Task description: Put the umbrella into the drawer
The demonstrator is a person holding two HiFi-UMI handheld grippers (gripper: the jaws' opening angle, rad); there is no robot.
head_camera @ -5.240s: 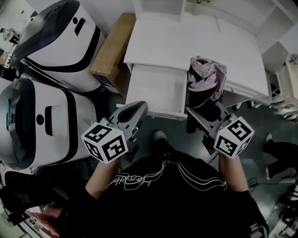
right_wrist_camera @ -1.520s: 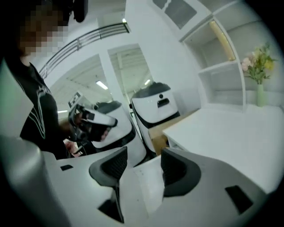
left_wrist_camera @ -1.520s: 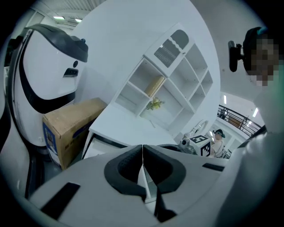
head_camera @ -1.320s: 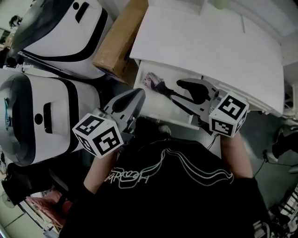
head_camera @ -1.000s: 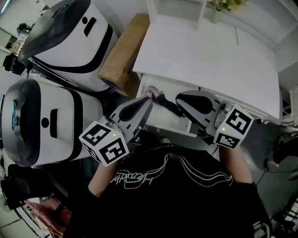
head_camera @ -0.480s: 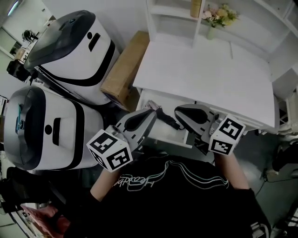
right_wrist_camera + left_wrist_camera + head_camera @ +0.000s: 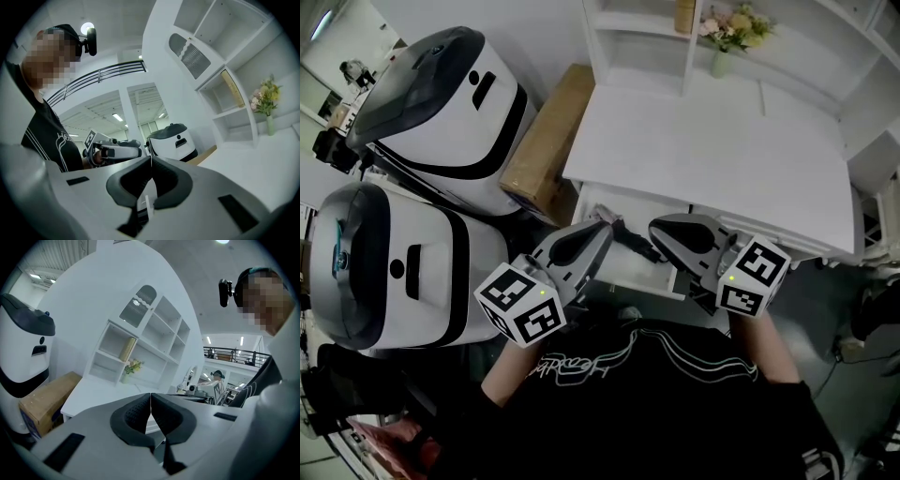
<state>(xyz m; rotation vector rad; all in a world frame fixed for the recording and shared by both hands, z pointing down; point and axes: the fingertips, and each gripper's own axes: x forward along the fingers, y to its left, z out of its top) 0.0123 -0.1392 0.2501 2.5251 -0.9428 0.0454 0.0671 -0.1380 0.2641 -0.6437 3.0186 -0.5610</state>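
Umbrella [image 7: 630, 240], a folded pink-and-black fabric one, now lies inside the white pull-out drawer [image 7: 619, 267] under the front edge of the white bench [image 7: 712, 159]. Only a dark strip of it, with a hint of pink at its eleven o'clock end, shows between the two claws. A few seconds ago it hung bunched from the right claw [image 7: 654, 231] beside the bench edge, outside the drawer. About a second ago it was already stretched across the drawer floor, and it has stayed there since. The right claw is at three o'clock of the umbrella, clenched with nothing between its jaws [image 7: 151, 166], so the umbrella has been let go. The left claw [image 7: 601, 229] is at nine o'clock of it, also clenched and empty [image 7: 150, 404], with its tip near the drawer's left side. The drawer still stands out from the bench. By my reading, the placing itself is done. Pushing the drawer in could follow, though the task does not ask for it, and a protruding end of the umbrella might catch on the bench edge.
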